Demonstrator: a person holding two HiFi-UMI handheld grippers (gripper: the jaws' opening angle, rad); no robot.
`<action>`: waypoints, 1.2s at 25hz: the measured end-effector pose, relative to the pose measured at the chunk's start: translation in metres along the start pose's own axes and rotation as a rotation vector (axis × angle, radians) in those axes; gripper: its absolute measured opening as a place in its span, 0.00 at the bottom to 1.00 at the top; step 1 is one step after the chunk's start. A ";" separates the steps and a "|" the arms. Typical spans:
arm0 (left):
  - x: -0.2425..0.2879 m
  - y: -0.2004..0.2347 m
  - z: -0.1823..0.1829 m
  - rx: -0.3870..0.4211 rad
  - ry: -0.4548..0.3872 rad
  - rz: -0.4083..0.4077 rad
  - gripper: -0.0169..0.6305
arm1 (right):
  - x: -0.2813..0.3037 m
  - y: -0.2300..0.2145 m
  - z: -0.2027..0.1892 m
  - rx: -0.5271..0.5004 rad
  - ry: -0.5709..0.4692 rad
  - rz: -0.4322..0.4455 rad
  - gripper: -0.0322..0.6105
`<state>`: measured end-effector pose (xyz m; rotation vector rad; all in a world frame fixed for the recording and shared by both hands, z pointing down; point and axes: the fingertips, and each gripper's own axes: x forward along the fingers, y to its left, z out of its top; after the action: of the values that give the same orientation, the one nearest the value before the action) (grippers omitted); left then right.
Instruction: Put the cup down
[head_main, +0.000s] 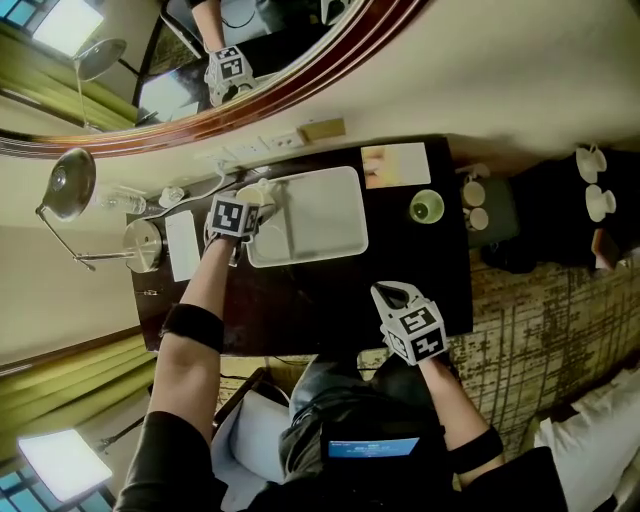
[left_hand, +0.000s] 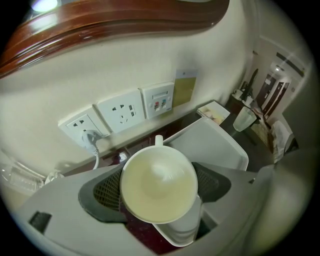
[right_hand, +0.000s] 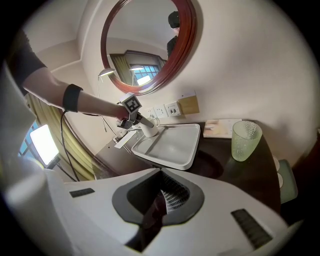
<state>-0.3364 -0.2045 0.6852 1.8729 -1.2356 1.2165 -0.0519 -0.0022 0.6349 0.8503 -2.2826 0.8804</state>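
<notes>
The white ceramic handled cup, clasped by the left gripper at the white rectangular plastic tray's far left corner, is best seated level before release. The right gripper is kept closed and empty.

A round wood-framed mirror hangs on the cream wall above a dark desk.

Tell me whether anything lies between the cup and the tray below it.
Nothing visible does. The cup sits between the left tongs over a corner of the tray, and the tray is bare.
</notes>
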 end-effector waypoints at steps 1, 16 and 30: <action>-0.001 0.000 0.000 -0.003 -0.003 0.006 0.67 | -0.001 -0.001 0.000 0.001 -0.001 -0.002 0.06; -0.070 -0.073 0.026 0.015 -0.117 -0.046 0.67 | -0.027 -0.011 0.031 -0.035 -0.049 0.002 0.06; -0.071 -0.309 0.038 0.146 -0.173 -0.274 0.67 | -0.094 -0.083 0.031 -0.035 -0.073 -0.050 0.06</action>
<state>-0.0502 -0.0846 0.6092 2.2093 -0.9554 1.0378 0.0610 -0.0395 0.5844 0.9338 -2.3212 0.7972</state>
